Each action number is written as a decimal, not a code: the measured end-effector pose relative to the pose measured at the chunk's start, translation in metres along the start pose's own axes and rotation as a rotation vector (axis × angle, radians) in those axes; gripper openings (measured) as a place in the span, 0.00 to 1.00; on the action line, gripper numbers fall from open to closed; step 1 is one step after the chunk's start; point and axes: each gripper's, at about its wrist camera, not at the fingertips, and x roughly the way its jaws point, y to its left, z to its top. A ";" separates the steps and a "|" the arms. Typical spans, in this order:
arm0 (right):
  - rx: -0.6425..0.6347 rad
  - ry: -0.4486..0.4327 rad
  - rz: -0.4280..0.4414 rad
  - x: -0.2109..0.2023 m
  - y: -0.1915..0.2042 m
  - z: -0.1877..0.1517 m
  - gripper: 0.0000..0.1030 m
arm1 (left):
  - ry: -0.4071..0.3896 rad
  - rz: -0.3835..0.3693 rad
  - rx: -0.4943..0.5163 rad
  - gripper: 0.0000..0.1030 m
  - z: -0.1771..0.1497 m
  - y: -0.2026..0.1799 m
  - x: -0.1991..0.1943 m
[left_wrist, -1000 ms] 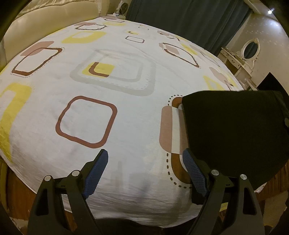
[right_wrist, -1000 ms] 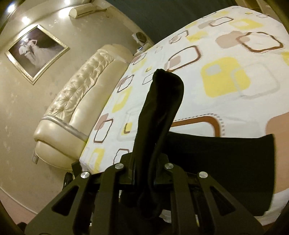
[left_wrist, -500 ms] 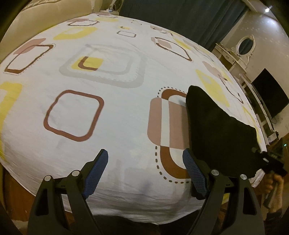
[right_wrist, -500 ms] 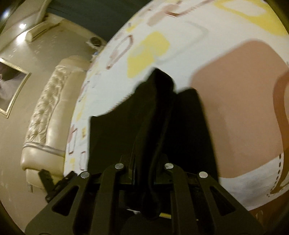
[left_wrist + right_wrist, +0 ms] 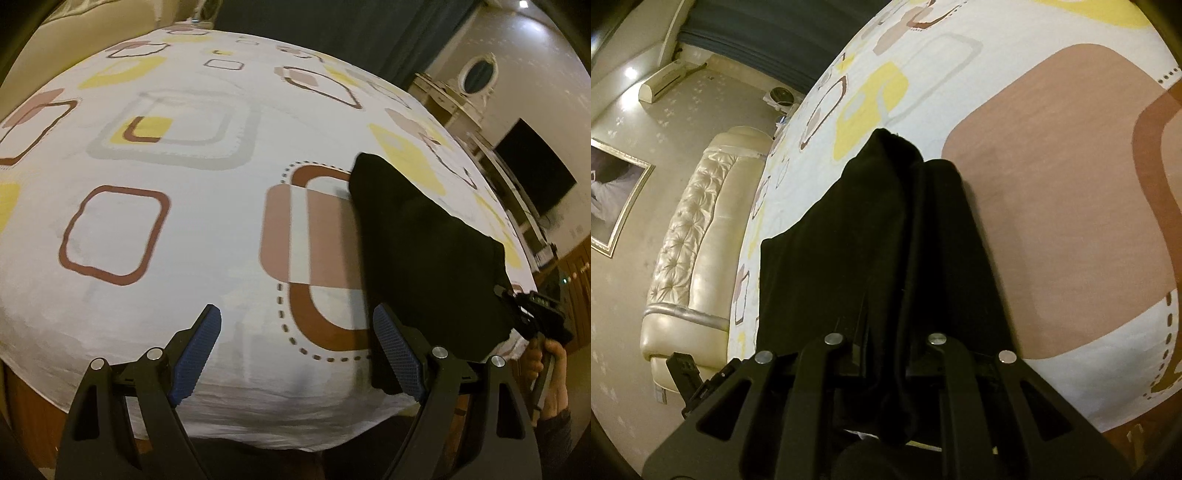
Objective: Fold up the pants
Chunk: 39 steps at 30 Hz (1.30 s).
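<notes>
A large bed (image 5: 207,236), covered by a white sheet printed with brown, yellow and grey rounded squares, fills both camera views. One pair of black pants (image 5: 417,258) lies near the bed's front edge, on the right side of the left wrist view, partly folded into a dark bundle that rests on the sheet over a brown printed square.

The right gripper (image 5: 882,343) is closed on a bunched edge of the pants; in its own view the black fabric runs up between the two fingers and drapes forward onto the sheet. From the left wrist view the same tool appears at the far right, with the person's hand (image 5: 550,373) on its handle.

The left gripper (image 5: 297,343) holds nothing. Its two blue-padded fingers (image 5: 197,347) stand wide apart above the sheet, just left of the pants, with the right-hand pad close beside the dark cloth but not clearly touching it.

Judged from this, the step in hand is carrying one end of the pants over for a fold. The next move likely calls for laying the held edge flat and square on the rest of the garment, then letting go, with the free tool pinning or smoothing the cloth.

Counted: one bed, one pair of pants, two grippers, one visible hand. Beyond the bed are one cream padded headboard (image 5: 701,236), one framed picture (image 5: 613,195), one dark screen (image 5: 535,173) and one oval mirror (image 5: 476,75).
</notes>
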 end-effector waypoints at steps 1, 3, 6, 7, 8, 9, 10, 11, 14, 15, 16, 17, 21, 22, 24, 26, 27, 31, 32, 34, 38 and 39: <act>0.009 -0.003 0.002 -0.001 -0.003 0.000 0.13 | 0.008 -0.006 0.008 0.81 -0.001 -0.002 0.002; 0.014 -0.005 0.003 -0.004 -0.006 0.000 0.13 | 0.020 -0.011 0.015 0.81 -0.002 -0.004 0.004; 0.029 -0.007 0.011 -0.009 -0.009 0.001 0.14 | 0.031 -0.021 0.014 0.81 -0.003 -0.005 0.007; 0.029 -0.010 0.003 -0.011 -0.010 0.001 0.14 | 0.032 -0.022 0.015 0.81 -0.004 -0.005 0.008; 0.029 -0.015 -0.007 -0.015 -0.012 0.001 0.14 | 0.033 -0.025 0.016 0.81 -0.004 -0.006 0.009; 0.031 -0.019 -0.008 -0.018 -0.013 0.001 0.14 | 0.035 -0.027 0.017 0.81 -0.005 -0.007 0.009; 0.036 -0.021 -0.007 -0.020 -0.015 0.000 0.14 | 0.039 -0.029 0.016 0.81 -0.005 -0.007 0.010; 0.046 -0.025 -0.008 -0.024 -0.018 0.000 0.14 | 0.042 -0.031 0.015 0.81 -0.005 -0.007 0.011; 0.069 -0.040 -0.009 -0.035 -0.025 0.000 0.15 | 0.053 -0.047 0.005 0.81 -0.007 -0.008 0.014; 0.074 -0.049 -0.015 -0.039 -0.027 0.000 0.17 | 0.059 -0.056 0.000 0.81 -0.007 -0.008 0.015; 0.080 -0.060 -0.027 -0.044 -0.028 0.001 0.26 | 0.061 -0.061 -0.005 0.81 -0.007 -0.009 0.016; 0.088 -0.076 -0.061 -0.050 -0.030 0.002 0.42 | 0.062 -0.066 -0.009 0.81 -0.006 -0.009 0.017; 0.157 -0.136 0.014 -0.068 -0.042 0.002 0.56 | 0.064 -0.088 -0.015 0.81 -0.003 -0.013 0.021; 0.174 -0.138 0.055 -0.069 -0.045 0.001 0.60 | 0.066 -0.093 -0.015 0.81 -0.002 -0.015 0.023; 0.188 -0.136 0.102 -0.067 -0.047 0.000 0.64 | 0.075 -0.099 -0.013 0.81 -0.001 -0.019 0.027; 0.189 -0.117 0.117 -0.059 -0.047 -0.002 0.69 | 0.085 -0.107 -0.011 0.81 0.000 -0.022 0.033; 0.187 -0.105 0.122 -0.054 -0.046 -0.002 0.69 | 0.094 -0.113 -0.011 0.81 0.000 -0.023 0.038; 0.185 -0.037 0.141 -0.029 -0.043 -0.008 0.70 | 0.123 -0.156 -0.044 0.81 0.001 -0.023 0.051; 0.182 -0.021 0.142 -0.022 -0.042 -0.010 0.70 | 0.129 -0.174 -0.060 0.81 0.002 -0.021 0.053; 0.167 -0.008 0.147 -0.016 -0.040 -0.011 0.72 | 0.141 -0.212 -0.095 0.81 0.005 -0.018 0.058; 0.159 -0.006 0.175 -0.011 -0.037 -0.011 0.78 | 0.159 -0.289 -0.120 0.82 0.010 -0.019 0.067; 0.156 -0.002 0.179 -0.010 -0.036 -0.012 0.78 | 0.165 -0.308 -0.121 0.83 0.011 -0.021 0.069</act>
